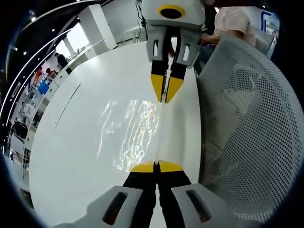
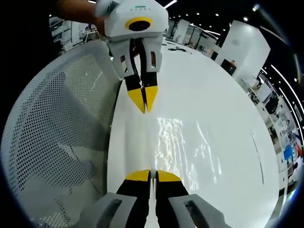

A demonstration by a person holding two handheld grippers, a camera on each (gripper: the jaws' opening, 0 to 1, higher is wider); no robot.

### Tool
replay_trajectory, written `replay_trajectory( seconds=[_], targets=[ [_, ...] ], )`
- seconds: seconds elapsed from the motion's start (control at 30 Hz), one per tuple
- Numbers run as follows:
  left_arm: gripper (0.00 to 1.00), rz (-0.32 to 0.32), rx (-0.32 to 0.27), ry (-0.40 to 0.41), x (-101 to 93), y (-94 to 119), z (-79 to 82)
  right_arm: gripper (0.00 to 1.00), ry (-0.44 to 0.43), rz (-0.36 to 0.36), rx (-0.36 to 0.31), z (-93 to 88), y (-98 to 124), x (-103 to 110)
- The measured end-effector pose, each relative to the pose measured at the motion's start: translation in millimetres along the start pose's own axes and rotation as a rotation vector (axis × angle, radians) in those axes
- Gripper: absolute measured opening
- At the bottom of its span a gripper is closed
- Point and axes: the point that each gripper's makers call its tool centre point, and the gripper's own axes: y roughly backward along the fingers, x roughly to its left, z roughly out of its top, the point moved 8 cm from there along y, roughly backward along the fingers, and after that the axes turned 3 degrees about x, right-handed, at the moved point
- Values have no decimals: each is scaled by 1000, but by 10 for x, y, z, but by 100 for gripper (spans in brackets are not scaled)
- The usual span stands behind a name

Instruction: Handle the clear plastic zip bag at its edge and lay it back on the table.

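The clear plastic zip bag is spread over the white table, its crinkles catching the light. In the left gripper view my left gripper rises from the bottom, shut on the bag's near edge. Opposite it, my right gripper comes down from the top, shut on the far end of that same edge. The right gripper view mirrors this: my right gripper pinches the bag at the bottom, with my left gripper closed on it further up. I cannot tell whether the bag touches the table.
A grey mesh chair back stands close beside the table edge, right next to both grippers, and appears as the mesh chair on the left. A person is behind it. Open table surface stretches away on the bag's other side.
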Motion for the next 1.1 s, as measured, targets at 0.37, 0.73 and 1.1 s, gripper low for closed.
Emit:
replay_trajectory(
  seconds=[0.37,0.73,1.1],
  targets=[
    [0,10,7,15,34,-13,-56,0,-11,-9,10,-28,18,-3],
    [0,17,16,30,48,-17,-80,0,-17,-14,27,-72,38,8],
    [0,15,20,32,46,-25,-86,0,-26,-17,42,-160,67,9]
  ],
)
